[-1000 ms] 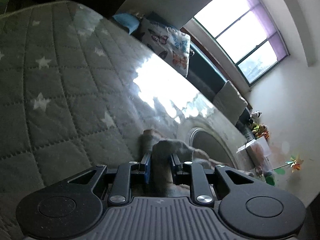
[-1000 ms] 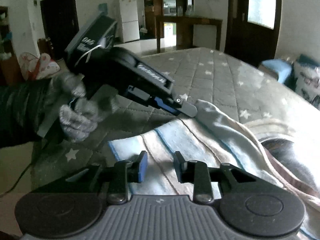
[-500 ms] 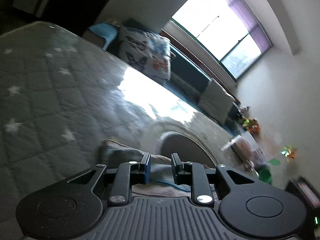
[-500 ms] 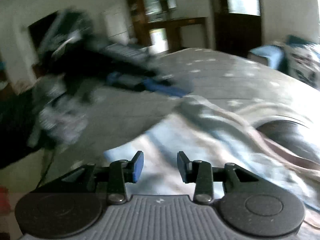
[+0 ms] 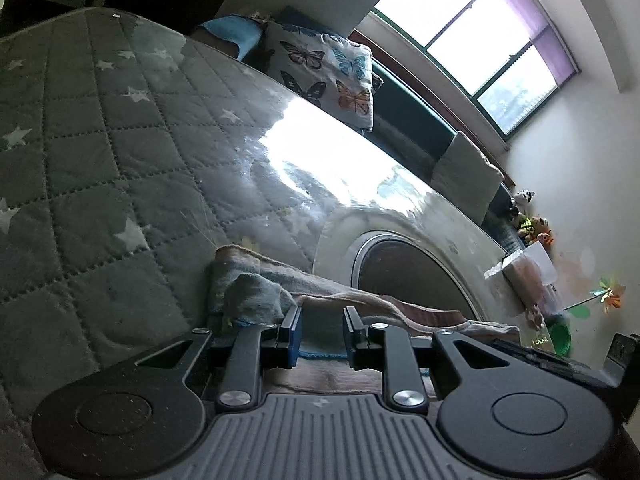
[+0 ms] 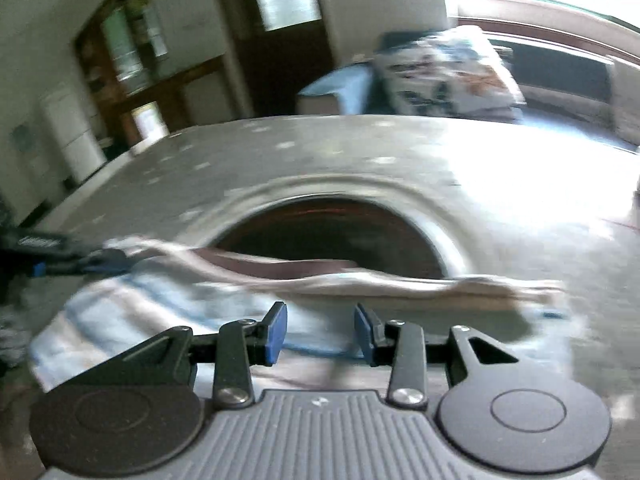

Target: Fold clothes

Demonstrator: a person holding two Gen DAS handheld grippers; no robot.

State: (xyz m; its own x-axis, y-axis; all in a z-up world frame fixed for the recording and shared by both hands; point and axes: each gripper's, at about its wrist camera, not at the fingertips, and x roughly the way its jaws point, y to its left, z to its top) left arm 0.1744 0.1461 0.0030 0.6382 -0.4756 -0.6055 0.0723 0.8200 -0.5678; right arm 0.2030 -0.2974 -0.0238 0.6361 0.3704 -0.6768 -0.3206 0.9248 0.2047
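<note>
Crosswise, garment (image 6: 192, 304) stretches left-to-right over quilt (image 5: 100, 168).

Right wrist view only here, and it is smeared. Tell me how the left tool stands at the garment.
Observer: The left wrist view shows the left tool open, fingers apart over the garment, gripping nothing.
Operator: Report the cloth edge beside it.
Observer: The corner just left of that tool is bunched into a lump, not flat.
Operator: Name what stands past the bed on that side.
Observer: A toy pinwheel against the wall.
</note>
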